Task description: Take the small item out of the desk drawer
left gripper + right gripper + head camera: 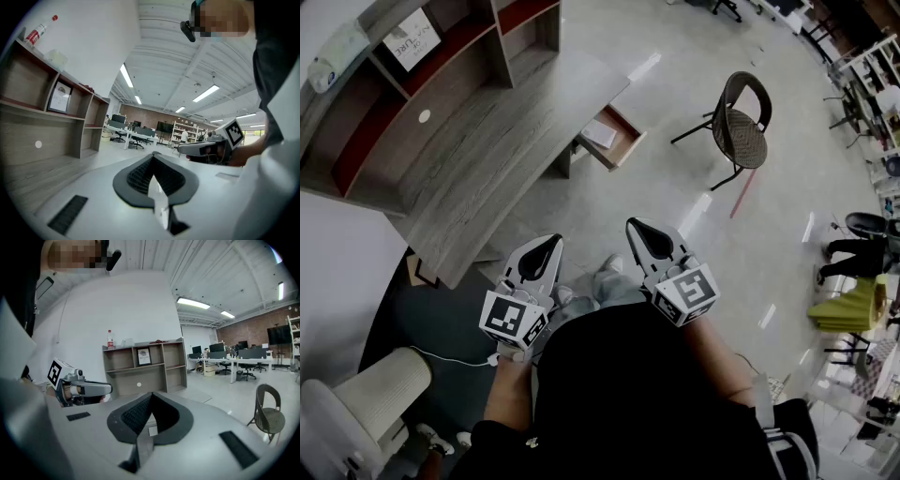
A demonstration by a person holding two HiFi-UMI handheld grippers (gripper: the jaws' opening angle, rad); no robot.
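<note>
The table point(478, 178) is grey wood-grain board, matt; the drawer point(628, 148) at its far corner shows pale brown wood inside; the floor point(675, 66) is smooth, glossy grey, mirroring ceiling lights; the chair point(741, 131) has a woven seat on thin dark metal legs; the left gripper point(551, 244) and right gripper point(639, 230) are matt white plastic with black ribbed pads.

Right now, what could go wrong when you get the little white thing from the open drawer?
1. The open wooden drawer juts out from the grey wooden desk; walking up, a leg might bump it.
2. Both the left gripper and right gripper are shut; unopened, they would likely just shove the flat white item.
</note>
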